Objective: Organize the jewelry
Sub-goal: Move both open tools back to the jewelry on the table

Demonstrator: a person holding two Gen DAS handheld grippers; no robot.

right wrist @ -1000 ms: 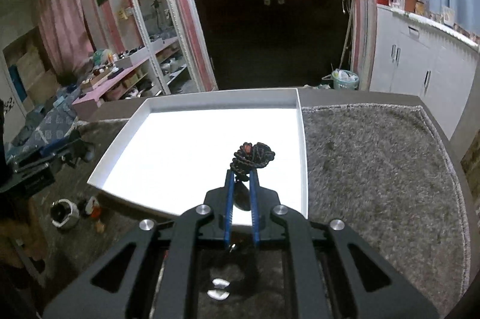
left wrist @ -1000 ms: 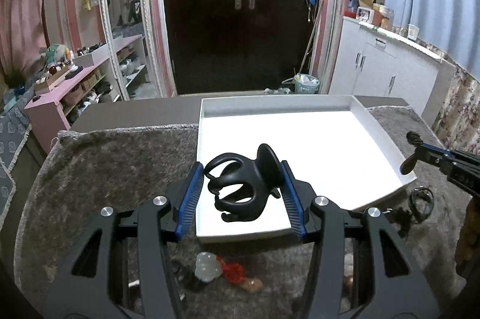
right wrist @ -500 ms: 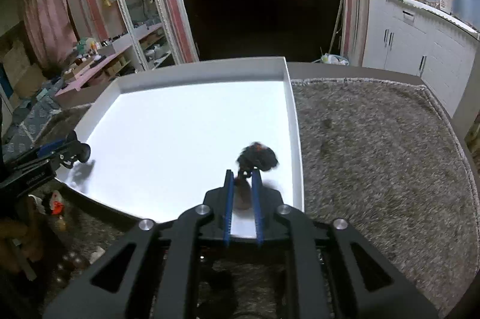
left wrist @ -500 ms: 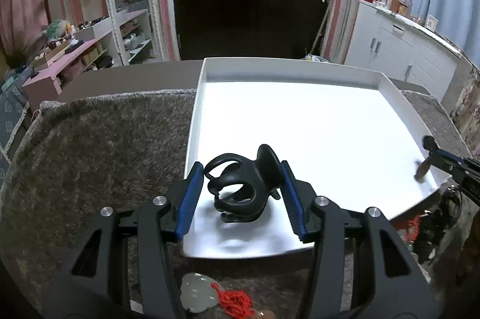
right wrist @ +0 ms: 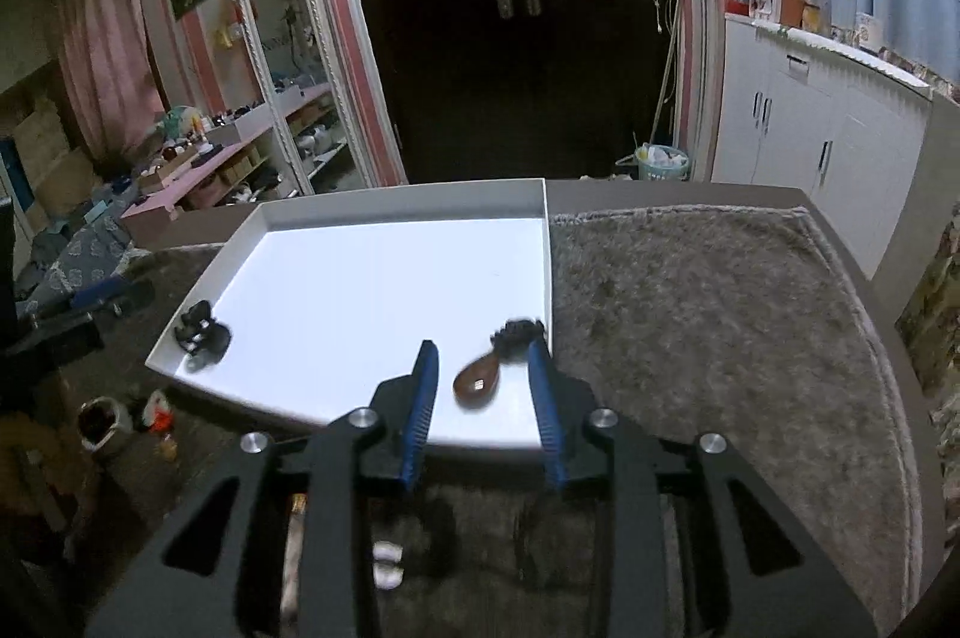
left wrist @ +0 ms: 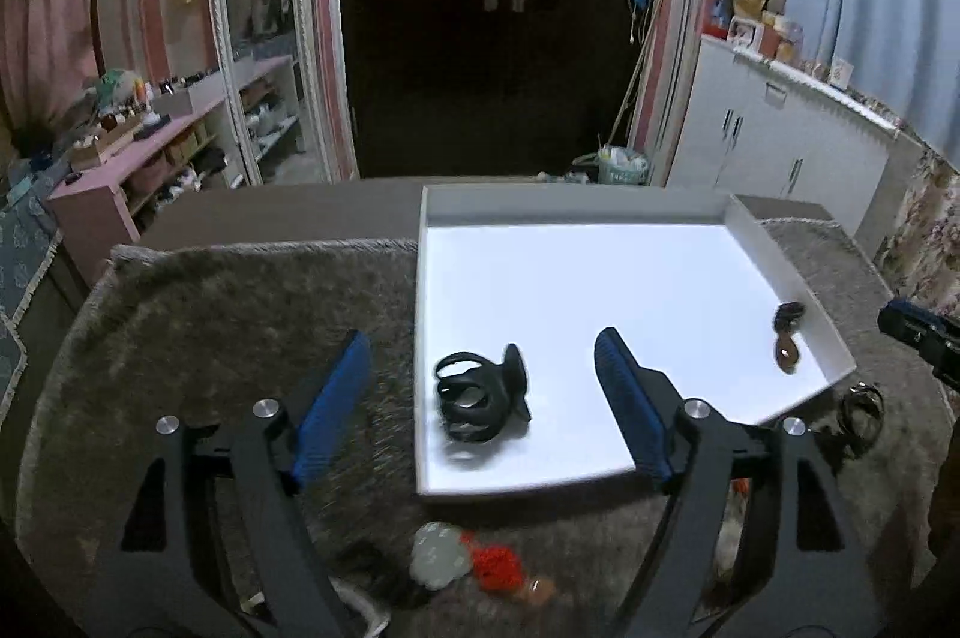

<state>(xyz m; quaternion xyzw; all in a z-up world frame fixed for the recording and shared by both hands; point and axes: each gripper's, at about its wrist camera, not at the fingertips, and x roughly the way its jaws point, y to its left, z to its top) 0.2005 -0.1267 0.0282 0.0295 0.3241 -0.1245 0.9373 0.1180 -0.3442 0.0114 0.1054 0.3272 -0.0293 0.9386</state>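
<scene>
A white tray (left wrist: 786, 272) lies on a grey fuzzy mat. A black claw hair clip (left wrist: 480, 395) lies in the tray near its front left corner, free between the jaws of my open left gripper (left wrist: 480, 374). It also shows in the right wrist view (right wrist: 201, 329). A brown hair clip with a dark flower end (right wrist: 495, 368) lies in the tray near its right wall, between the fingers of my open right gripper (right wrist: 483, 368). That clip shows in the left wrist view (left wrist: 787, 338) too.
On the mat in front of the tray lie a pale green pendant on red cord (left wrist: 441, 554), a dark bracelet (left wrist: 861, 413) and other small pieces. A small jar (right wrist: 102, 419) stands by the tray's left corner. White cabinets (right wrist: 828, 140) stand at the right.
Both grippers have opened. The black claw clip and the brown flower clip, held before, now lie in the tray. Both grippers have drawn back a little.
</scene>
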